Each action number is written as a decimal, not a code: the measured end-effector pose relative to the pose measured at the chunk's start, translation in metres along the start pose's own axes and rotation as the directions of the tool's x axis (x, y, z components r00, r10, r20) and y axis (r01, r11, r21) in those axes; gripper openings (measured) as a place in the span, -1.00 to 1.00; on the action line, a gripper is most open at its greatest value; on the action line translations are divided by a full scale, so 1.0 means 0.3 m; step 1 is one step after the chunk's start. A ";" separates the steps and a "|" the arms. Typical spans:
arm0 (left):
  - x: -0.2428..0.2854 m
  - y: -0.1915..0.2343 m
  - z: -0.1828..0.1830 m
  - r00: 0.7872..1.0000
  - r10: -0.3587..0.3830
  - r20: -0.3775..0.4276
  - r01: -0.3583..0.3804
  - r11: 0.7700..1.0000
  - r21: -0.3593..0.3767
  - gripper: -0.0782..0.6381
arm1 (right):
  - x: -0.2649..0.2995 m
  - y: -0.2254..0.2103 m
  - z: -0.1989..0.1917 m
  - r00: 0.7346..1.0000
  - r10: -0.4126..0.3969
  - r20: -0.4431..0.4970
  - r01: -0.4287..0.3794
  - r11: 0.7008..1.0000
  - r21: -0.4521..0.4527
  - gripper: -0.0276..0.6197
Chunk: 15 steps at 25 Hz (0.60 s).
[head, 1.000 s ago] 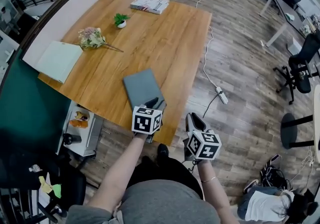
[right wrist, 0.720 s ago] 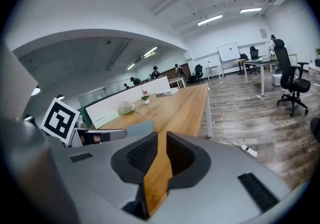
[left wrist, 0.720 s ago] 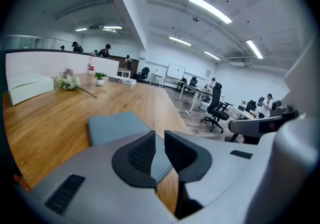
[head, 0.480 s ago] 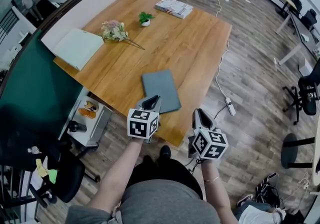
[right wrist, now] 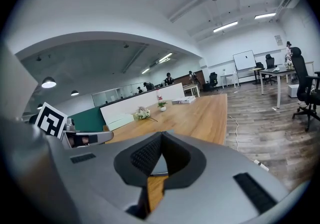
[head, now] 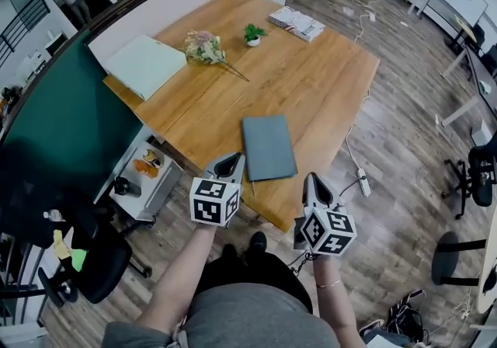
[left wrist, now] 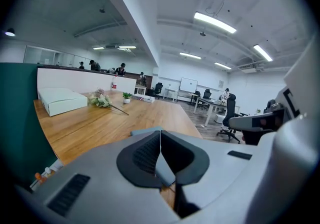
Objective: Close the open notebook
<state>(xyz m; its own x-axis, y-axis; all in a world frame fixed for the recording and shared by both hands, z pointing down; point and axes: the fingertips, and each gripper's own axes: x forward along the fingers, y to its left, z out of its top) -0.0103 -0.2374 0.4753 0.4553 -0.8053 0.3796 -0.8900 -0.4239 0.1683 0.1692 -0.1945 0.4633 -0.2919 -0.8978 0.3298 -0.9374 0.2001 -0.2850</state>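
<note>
The grey notebook [head: 269, 147] lies closed and flat by the table's [head: 311, 90] near edge, with bare wood all round it. The left hand-held gripper [head: 230, 161] and the right hand-held gripper [head: 313, 182] hang at that edge. Their jaws have just closed together on nothing, and the left tip seems to be over the rim.

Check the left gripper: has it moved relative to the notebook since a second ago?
Yes. The left gripper has drawn back off the notebook, toward the person; its jaws have just been closing, with nothing between them.
</note>
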 end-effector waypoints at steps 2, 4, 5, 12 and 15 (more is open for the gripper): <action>-0.027 0.026 0.006 1.000 0.016 0.014 -0.016 1.000 -0.003 -0.71 | 0.002 0.027 0.010 1.000 0.017 0.012 -0.017 1.000 -0.009 -0.90; -0.053 0.048 0.005 0.999 0.031 0.021 -0.031 1.000 -0.005 -0.71 | 0.000 0.050 0.016 0.999 0.033 0.021 -0.032 0.999 -0.017 -0.90; -0.067 0.056 0.003 0.999 0.038 0.024 -0.038 0.999 -0.006 -0.71 | -0.002 0.059 0.018 0.999 0.038 0.025 -0.038 0.999 -0.021 -0.90; -0.137 0.119 0.003 0.996 0.085 0.038 -0.085 0.996 -0.018 -0.71 | -0.014 0.120 0.053 0.994 0.084 0.072 -0.080 0.995 -0.057 -0.91; -0.165 0.135 0.011 0.994 0.095 0.053 -0.094 0.995 -0.022 -0.71 | -0.013 0.143 0.056 0.993 0.095 0.074 -0.090 0.994 -0.062 -0.91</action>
<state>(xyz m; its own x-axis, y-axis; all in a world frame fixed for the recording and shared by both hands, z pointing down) -0.0688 -0.2162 0.4604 0.3697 -0.8626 0.3453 -0.9291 -0.3372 0.1522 0.1334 -0.1890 0.4346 -0.3643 -0.9015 0.2336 -0.9173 0.3041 -0.2571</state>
